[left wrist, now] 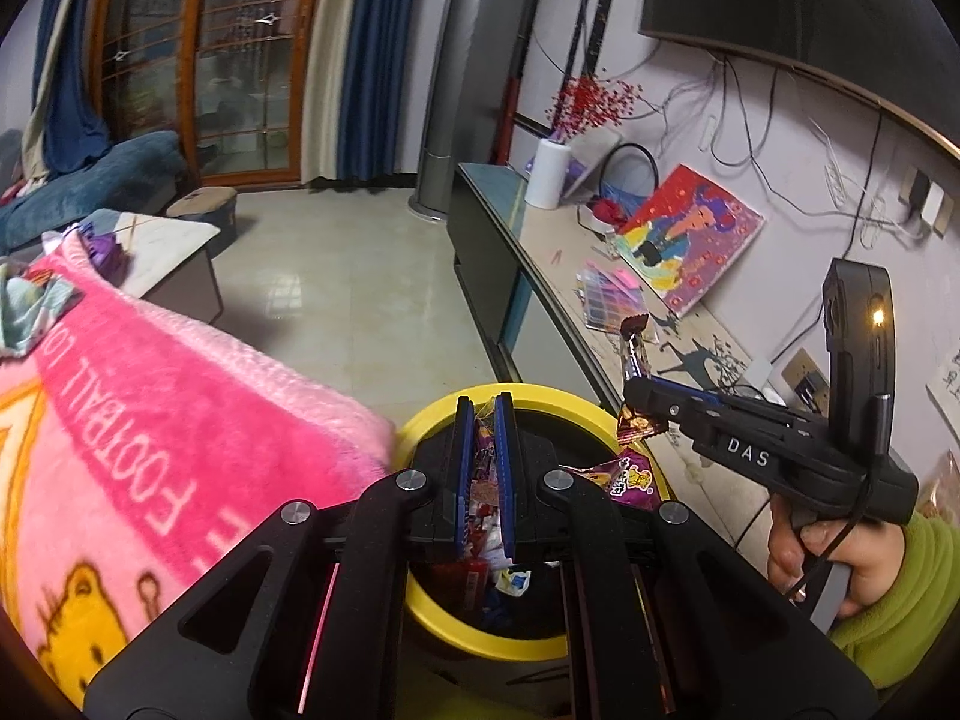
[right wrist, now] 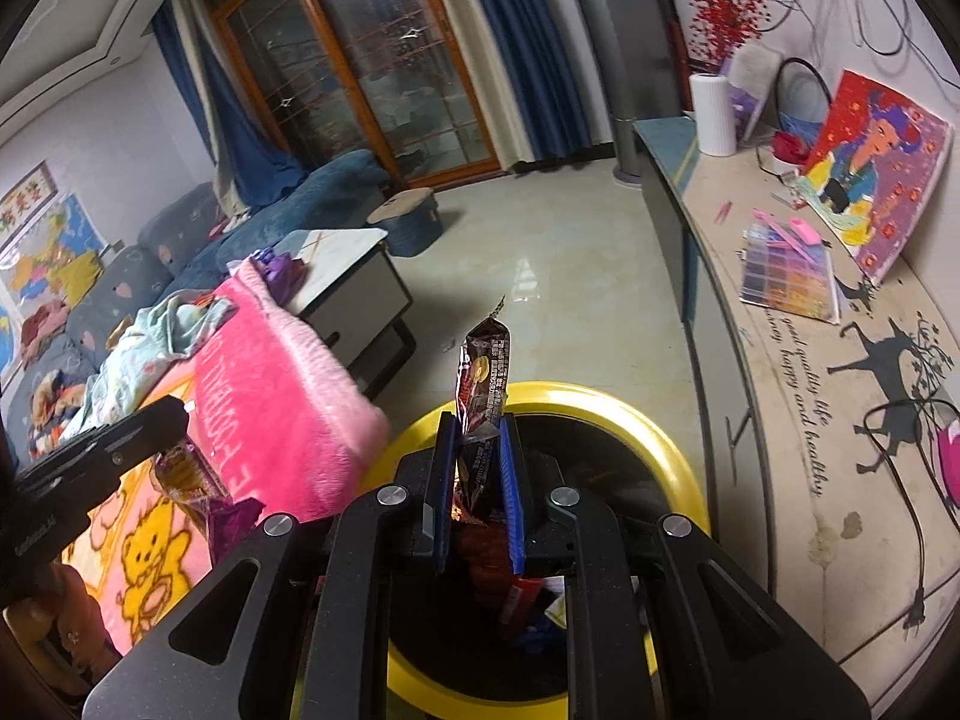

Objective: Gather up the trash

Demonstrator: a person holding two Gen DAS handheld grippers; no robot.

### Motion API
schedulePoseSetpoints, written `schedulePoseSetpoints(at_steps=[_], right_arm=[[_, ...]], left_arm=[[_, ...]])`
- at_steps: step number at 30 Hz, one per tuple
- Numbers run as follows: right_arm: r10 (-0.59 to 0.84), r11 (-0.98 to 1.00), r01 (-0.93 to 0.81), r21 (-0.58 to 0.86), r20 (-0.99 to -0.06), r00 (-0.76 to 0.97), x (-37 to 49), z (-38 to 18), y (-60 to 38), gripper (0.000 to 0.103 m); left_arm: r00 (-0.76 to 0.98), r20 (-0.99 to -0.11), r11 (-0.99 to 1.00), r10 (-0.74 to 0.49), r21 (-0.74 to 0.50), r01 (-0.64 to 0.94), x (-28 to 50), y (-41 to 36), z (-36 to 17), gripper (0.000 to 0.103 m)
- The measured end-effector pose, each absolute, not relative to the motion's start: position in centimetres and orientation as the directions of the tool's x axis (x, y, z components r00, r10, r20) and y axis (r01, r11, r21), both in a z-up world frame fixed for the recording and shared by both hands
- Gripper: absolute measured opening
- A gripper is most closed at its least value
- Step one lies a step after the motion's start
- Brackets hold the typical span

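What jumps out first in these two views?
Both grippers hang over the yellow-rimmed trash bin, each clamping a snack wrapper: the left gripper a purple-pink one, the right gripper a dark brown one sticking up. Left of the bin, a bright pink blanket with a yellow bear fills the view.

Bin (left wrist: 420,432) contents mostly hidden behind gripper fingers (left wrist: 463,468).

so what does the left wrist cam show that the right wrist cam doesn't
Only the left wrist view shows the wall-mounted TV and the person's hand on the right gripper.
Only the right wrist view shows the sofa and the wall map.
Both show the yellow-rimmed bin, the pink blanket, and each gripper shut on a wrapper.
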State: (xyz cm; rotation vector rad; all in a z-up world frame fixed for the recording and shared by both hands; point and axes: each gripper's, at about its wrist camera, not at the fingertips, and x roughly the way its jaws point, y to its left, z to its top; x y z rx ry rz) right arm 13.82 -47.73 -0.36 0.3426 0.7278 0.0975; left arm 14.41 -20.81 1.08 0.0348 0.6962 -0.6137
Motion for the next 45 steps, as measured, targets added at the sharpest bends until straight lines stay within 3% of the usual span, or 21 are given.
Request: schedulePoseSetpoints(at_steps=[21, 25, 30, 33, 37, 45], right_arm=[[0.208, 0.927, 0.078, 0.367, -0.675, 0.708, 13.9, -3.3, -50.9, 0.016], [0.215, 0.924, 0.078, 0.374, -0.677, 0.704, 14.0, -3.7, -51.0, 0.016], [0.222, 0.922, 0.079, 0.38, -0.682, 0.697, 14.0, -4.0, -51.0, 0.016], [0.225, 0.921, 0.08, 0.382, -0.686, 0.691, 14.1, -4.3, -50.9, 0.017], [0.226, 0.921, 0.077, 0.382, -0.684, 0.693, 14.1, -4.3, -50.8, 0.028], [0.217, 0.929, 0.067, 0.363, -0.683, 0.697, 14.0, -4.1, -50.4, 0.035]], left_arm=[[0.526, -0.661, 0.785, -0.535, -0.16, 0.598, 15.1, -24.9, -2.6, 0.005], [0.522, -0.668, 0.786, -0.53, -0.157, 0.598, 15.4, -25.2, -2.9, 0.016], [0.522, -0.671, 0.788, -0.526, -0.154, 0.596, 15.7, -25.6, -2.8, 0.018], [0.525, -0.668, 0.79, -0.527, -0.159, 0.592, 15.8, -25.5, -2.8, 0.027], [0.532, -0.664, 0.797, -0.526, -0.166, 0.581, 16.0, -25.1, -2.7, 0.037], [0.544, -0.658, 0.807, -0.52, -0.169, 0.566, 16.0, -24.3, -2.3, 0.051]])
